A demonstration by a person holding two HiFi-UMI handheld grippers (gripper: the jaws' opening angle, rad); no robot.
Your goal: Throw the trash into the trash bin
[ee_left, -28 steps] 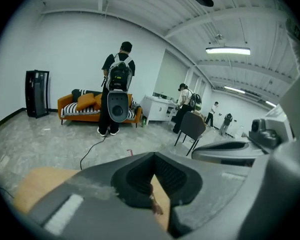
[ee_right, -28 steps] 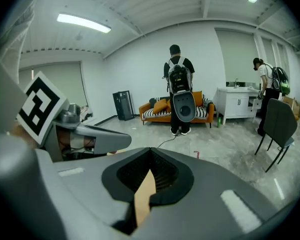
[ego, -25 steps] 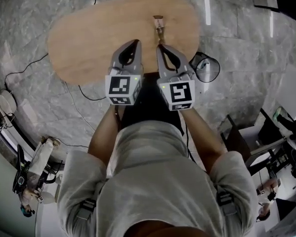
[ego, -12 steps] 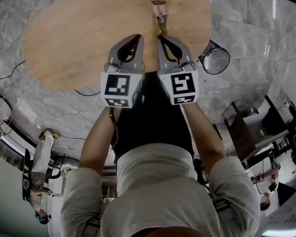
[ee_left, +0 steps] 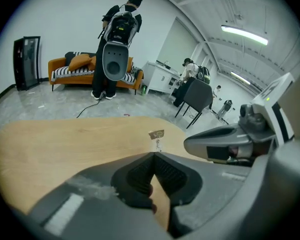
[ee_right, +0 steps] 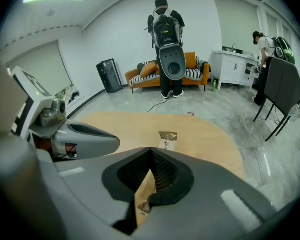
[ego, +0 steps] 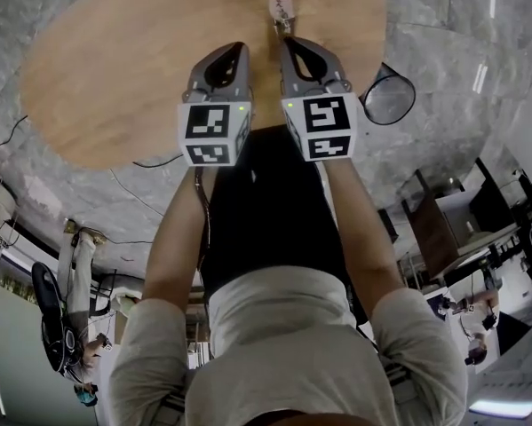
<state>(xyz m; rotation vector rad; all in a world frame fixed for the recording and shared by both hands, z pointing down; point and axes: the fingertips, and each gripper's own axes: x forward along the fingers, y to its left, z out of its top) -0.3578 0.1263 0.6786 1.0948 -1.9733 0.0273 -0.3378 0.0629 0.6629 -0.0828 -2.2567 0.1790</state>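
Observation:
A small tan wrapper with a white label point(ego: 281, 9) stands upright near the far edge of the oval wooden table point(ego: 115, 69); it also shows as the wrapper point(ee_left: 157, 139) and the wrapper point(ee_right: 167, 140). My left gripper point(ego: 233, 50) and right gripper point(ego: 289, 43) hover side by side over the table's near edge, short of the wrapper. Both point down and forward. The left gripper point(ee_left: 153, 154) and right gripper point(ee_right: 150, 149) have their jaws shut with nothing between them. A black wire trash bin point(ego: 389, 96) stands on the floor right of the table.
Cables point(ego: 132, 162) trail over the grey marble floor by the table's near edge. A person with a backpack rig point(ee_right: 167, 44) stands before an orange sofa point(ee_left: 69, 66) beyond the table. A dark chair point(ee_right: 282, 91) stands at the right, another chair point(ego: 430, 233) near the bin.
Both grippers have sunk toward the table together, jaws still shut. In the head view the table and wrapper have slid up the frame and the bin has shifted right.

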